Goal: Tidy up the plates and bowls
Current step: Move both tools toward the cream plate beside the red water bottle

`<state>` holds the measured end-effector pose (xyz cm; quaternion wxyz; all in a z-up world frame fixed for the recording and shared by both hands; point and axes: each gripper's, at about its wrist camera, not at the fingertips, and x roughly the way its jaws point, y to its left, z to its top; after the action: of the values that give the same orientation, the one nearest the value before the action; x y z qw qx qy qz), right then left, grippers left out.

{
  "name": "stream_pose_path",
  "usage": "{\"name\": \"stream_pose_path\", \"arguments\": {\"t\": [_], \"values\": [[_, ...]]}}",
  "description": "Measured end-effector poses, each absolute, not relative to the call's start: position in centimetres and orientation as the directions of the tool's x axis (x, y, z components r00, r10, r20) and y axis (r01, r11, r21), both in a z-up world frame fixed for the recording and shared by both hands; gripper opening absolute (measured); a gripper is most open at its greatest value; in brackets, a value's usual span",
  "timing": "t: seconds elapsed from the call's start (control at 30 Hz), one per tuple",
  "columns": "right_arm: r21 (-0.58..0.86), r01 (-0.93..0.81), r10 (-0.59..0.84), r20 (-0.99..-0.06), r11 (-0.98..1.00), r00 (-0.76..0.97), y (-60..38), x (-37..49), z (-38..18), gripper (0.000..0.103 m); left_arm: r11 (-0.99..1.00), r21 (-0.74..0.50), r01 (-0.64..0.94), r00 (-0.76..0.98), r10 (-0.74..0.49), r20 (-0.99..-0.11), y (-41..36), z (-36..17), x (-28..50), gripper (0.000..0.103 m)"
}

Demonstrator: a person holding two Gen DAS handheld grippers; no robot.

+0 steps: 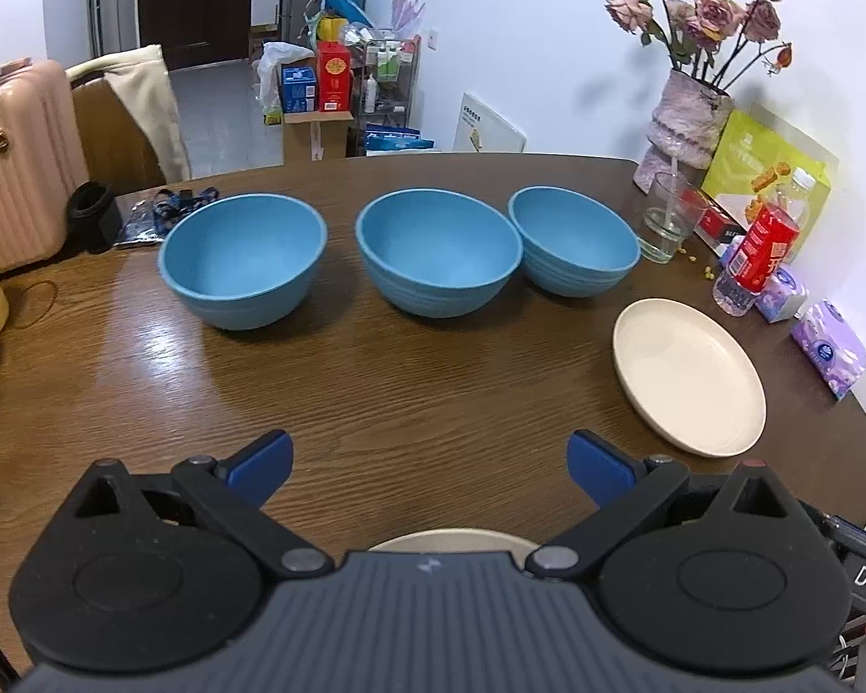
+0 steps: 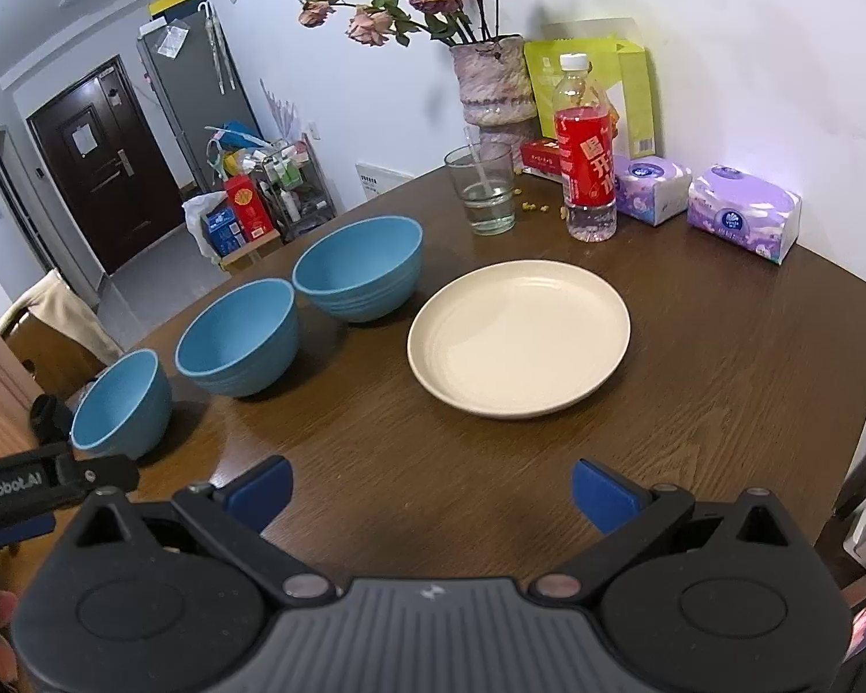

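With both sets of jaws apart and empty, the left gripper [image 1: 430, 465] faces three round blue plastic bowls [image 1: 437, 251] at twelve o'clock on the brown wooden tabletop [image 1: 375, 392], the right gripper [image 2: 431, 491] facing the round cream plate [image 2: 518, 338]; nothing looks stacked yet, so a rim grasp likely comes next.

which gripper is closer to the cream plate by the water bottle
Right. The right gripper sits open just in front of the cream plate; the left gripper faces the bowls, with that plate off to its right.
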<state>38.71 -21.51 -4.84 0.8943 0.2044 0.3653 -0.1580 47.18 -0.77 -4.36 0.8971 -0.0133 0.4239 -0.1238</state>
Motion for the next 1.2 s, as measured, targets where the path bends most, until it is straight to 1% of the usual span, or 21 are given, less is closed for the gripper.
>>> {"name": "stream_pose_path", "arguments": {"t": [0.93, 1.2], "values": [[0.265, 0.452, -0.116, -0.746, 0.852, 0.656, -33.2, 42.8, -6.9, 0.103, 0.972, -0.114, 0.206, 0.552, -0.212, -0.806, -13.5, -6.5, 51.1, 0.103], [0.26, 0.47, -0.112, -0.77, 0.844, 0.629, -36.8, 44.8, -8.2, 0.097, 0.976, -0.108, 0.187, 0.532, -0.193, -0.824, -16.3, -7.8, 53.6, 0.103]]}}
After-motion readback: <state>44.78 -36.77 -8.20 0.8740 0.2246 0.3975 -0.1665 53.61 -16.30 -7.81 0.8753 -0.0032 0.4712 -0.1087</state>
